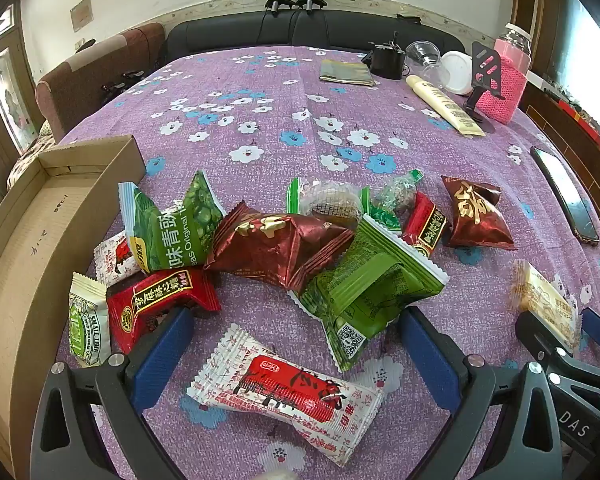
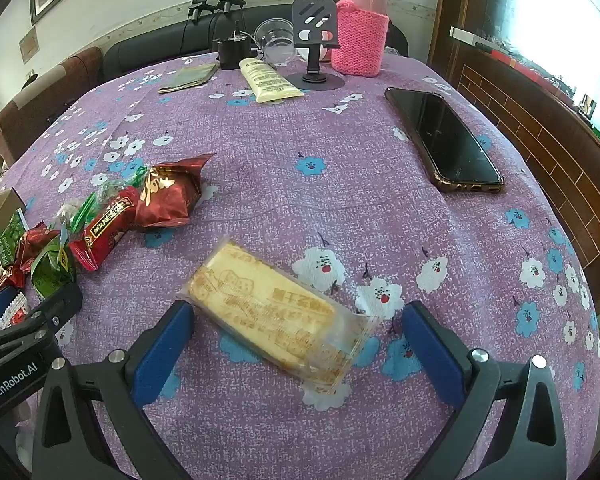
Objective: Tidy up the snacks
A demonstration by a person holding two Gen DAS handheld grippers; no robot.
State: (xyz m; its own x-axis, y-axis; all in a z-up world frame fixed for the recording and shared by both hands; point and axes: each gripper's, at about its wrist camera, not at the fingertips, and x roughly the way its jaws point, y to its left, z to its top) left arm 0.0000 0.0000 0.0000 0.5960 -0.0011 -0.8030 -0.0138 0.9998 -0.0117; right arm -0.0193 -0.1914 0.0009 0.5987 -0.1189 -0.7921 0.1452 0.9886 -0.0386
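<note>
The snacks lie loose on the desk (image 1: 284,92), which wears a purple flowered cloth, and none of them is yet in the cardboard box (image 1: 24,216) standing open at the left edge. Most sit in one heap: a green pea packet (image 1: 168,228) leaning near the box, a dark red foil packet (image 1: 276,246) beside it, a second green packet (image 1: 364,288) face down, a red candy wrapper (image 1: 160,300), and a small white-and-green sweet (image 1: 88,320) just beside the box wall.

Nearest the left tool (image 1: 296,356) is a white-and-red wrapped snack (image 1: 284,394). It lies between the spread blue pads, touched by neither, its long axis running across the gap and slanting down to the right. A closing move would therefore meet its ends rather than its flanks, so the tool probably needs turning or the packet taking at its middle.

Apart from the heap, on the right, a pale biscuit in clear wrap (image 2: 276,312) lies between the pads of the right tool (image 2: 296,344), also spread wide and holding nothing. Its long axis runs diagonally, upper left to lower right, with its upper-left corner just beside the left pad. The right hand is plainly the nearer one for it; the box lies well away across the heap.

A phone (image 2: 444,140) rests further off to the right.
</note>
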